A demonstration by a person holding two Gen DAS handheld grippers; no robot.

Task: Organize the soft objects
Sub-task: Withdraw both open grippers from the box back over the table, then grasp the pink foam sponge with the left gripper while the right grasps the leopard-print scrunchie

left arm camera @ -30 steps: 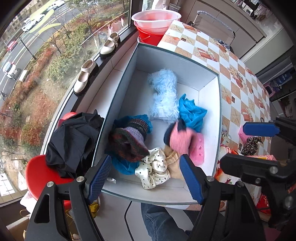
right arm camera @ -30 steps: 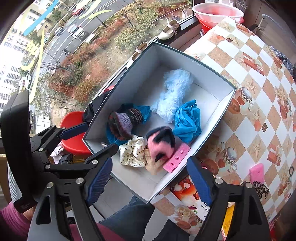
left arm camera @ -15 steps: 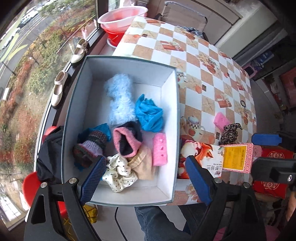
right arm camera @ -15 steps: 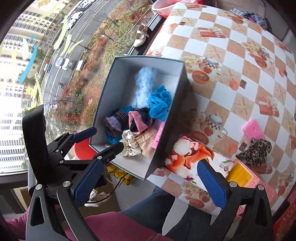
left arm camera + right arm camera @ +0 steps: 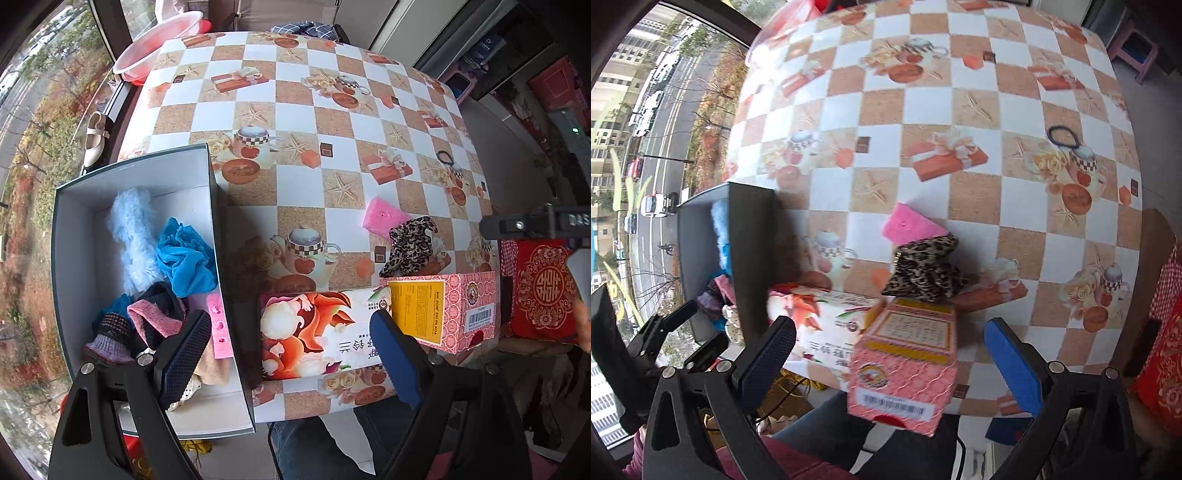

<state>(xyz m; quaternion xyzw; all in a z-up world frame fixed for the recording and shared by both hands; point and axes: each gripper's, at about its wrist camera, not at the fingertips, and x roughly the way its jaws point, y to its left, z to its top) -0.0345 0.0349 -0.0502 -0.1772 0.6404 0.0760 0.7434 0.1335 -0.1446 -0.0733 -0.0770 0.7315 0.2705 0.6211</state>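
i've swung both tools off the box (image 5: 133, 258) and over the table (image 5: 295, 122). half a second ago the box filled the middle of both views; now it sits at the left edge of each, and the loose pieces lie ahead of me. my left tool (image 5: 291, 354) has its jaws wide apart with nothing between them but the flowered carton (image 5: 317, 332) far below; they had just been opening. my right tool (image 5: 890, 362) is spread as wide, likewise freshly opened, empty, over the pink carton (image 5: 908, 362).

the box already holds the fluffy blue piece (image 5: 133, 236), the blue cloth (image 5: 184, 258), the knit socks (image 5: 147, 325) and a pink sponge (image 5: 219, 328). still out on the table, right of centre in the left view, are a second pink sponge (image 5: 380, 218) and the leopard scrunchie (image 5: 410, 247), touching or nearly so. a dark hair tie (image 5: 1063, 136) lies further off, upper right in the right view, though the blur makes it hard to be sure that's what it is.

so the last drop looks finished, and i judge the leopard scrunchie to be the next pick, most likely for my right tool.
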